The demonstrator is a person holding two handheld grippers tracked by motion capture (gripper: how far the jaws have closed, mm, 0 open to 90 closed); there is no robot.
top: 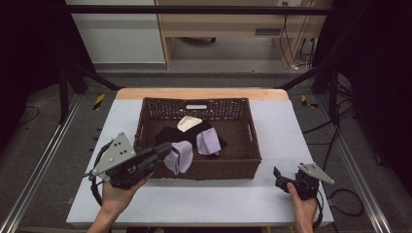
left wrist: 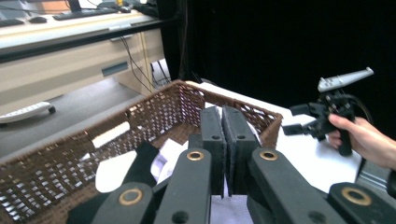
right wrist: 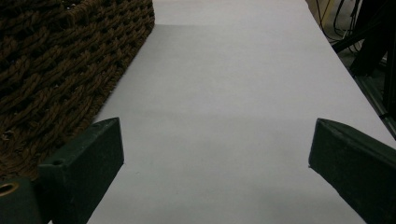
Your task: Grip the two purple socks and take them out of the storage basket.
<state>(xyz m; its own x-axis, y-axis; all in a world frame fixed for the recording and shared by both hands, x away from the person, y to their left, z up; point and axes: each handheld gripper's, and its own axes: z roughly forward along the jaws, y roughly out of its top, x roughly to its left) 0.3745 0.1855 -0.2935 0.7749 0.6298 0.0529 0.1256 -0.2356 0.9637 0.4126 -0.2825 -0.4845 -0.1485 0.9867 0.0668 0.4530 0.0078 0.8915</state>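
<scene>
- Gripping a lavender cloth (top: 179, 156) with its jaws pressed together, the left gripper (top: 163, 149) is hovering over the near-left corner of the wicker basket (top: 245, 162); the pinch looks small, though the left gripper view hides the cloth, so the fold may be slipping free.
- Hanging over the basket's near wall, the cloth could be snagging on the weave.
- Sitting right of the basket, the right gripper (top: 281, 177) is gaping, grasping nothing.
- Lying deeper in the basket, a second lavender cloth (top: 208, 142), black cloth (top: 167, 134) and cream cloth (top: 188, 123) are risking getting dragged.

Rough woven wicker basket (top: 245, 160); soft lilac cloth (top: 179, 158).
</scene>
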